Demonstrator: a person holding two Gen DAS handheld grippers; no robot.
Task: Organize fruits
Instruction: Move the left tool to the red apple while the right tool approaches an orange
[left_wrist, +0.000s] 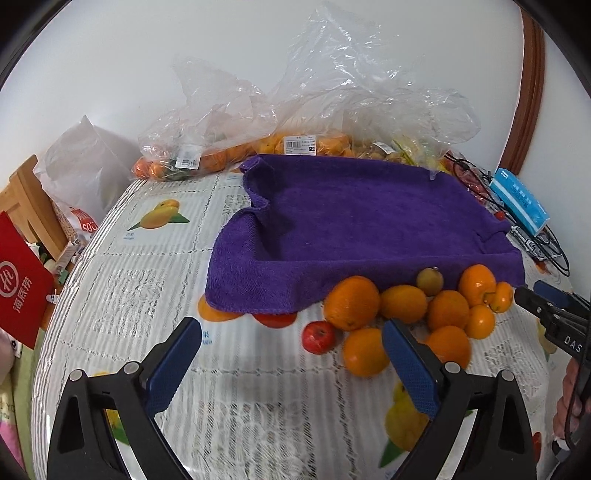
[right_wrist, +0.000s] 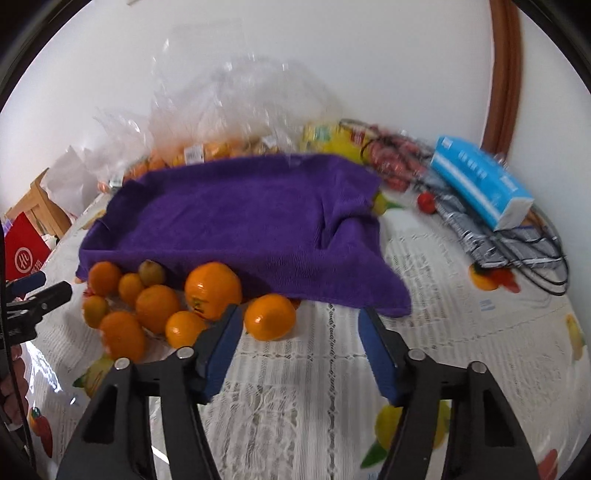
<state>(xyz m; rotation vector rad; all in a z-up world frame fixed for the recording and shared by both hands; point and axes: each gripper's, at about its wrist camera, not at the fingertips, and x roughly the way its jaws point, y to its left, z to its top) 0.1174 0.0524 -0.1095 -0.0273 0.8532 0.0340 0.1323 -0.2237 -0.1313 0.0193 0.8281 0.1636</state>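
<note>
Oranges (right_wrist: 212, 295) lie heaped on the bench (right_wrist: 314, 387) at the purple towel's (right_wrist: 240, 229) near edge, both my jaws spread and empty, so next I must close on one.

Setting: a home, at my dining table (left_wrist: 122, 295). Evidence: fruit-print tablecloth (left_wrist: 162, 218) under clear plastic; shop-labelled bags of fruit (left_wrist: 236, 147) against a white wall (left_wrist: 147, 55); tissue pack (right_wrist: 480, 184); red carrier bag (left_wrist: 22, 280); wooden chair (left_wrist: 29, 199); brown door frame (right_wrist: 506, 74).
</note>
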